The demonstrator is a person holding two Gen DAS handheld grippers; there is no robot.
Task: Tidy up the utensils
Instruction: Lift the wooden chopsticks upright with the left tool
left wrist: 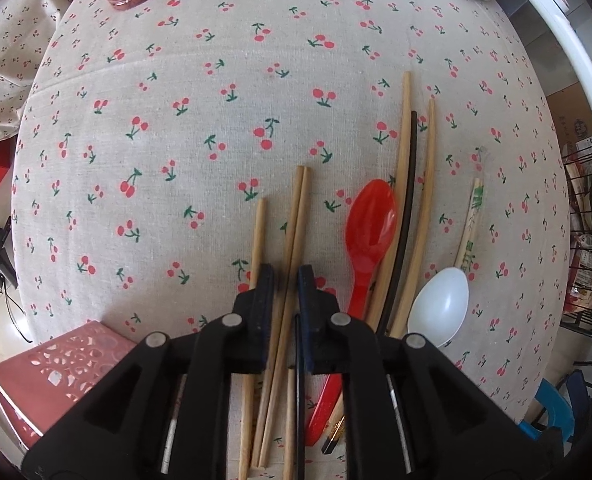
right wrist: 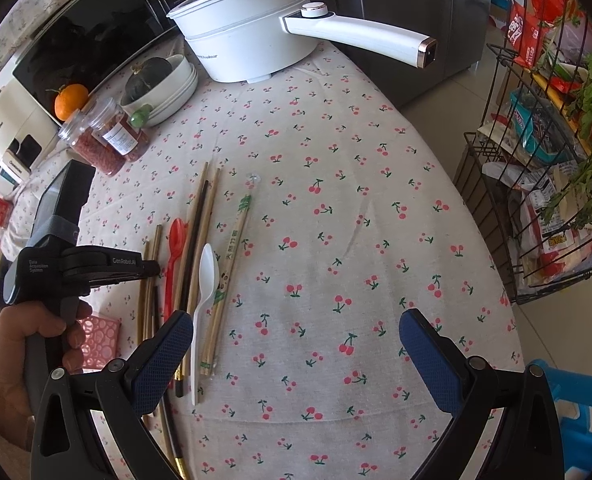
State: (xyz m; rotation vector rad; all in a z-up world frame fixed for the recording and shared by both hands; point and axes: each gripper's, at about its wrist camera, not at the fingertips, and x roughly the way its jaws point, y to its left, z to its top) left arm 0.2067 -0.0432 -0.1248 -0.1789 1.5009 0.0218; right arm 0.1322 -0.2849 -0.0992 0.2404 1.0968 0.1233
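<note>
Barely started: left tongs (left wrist: 286,280) narrowed round a pair of wooden chopsticks (left wrist: 296,216) on the table (left wrist: 216,120), contact unclear; right tongs (right wrist: 296,344) wide, empty. Red spoon (left wrist: 370,224), white spoon (left wrist: 440,304), wrapped chopsticks (left wrist: 471,224) etc all still loose; pink holder (left wrist: 68,364) near-left looks unfilled

Two spoons (left wrist: 370,220), two spice jars (right wrist: 108,140), one pot (right wrist: 248,36)
</note>
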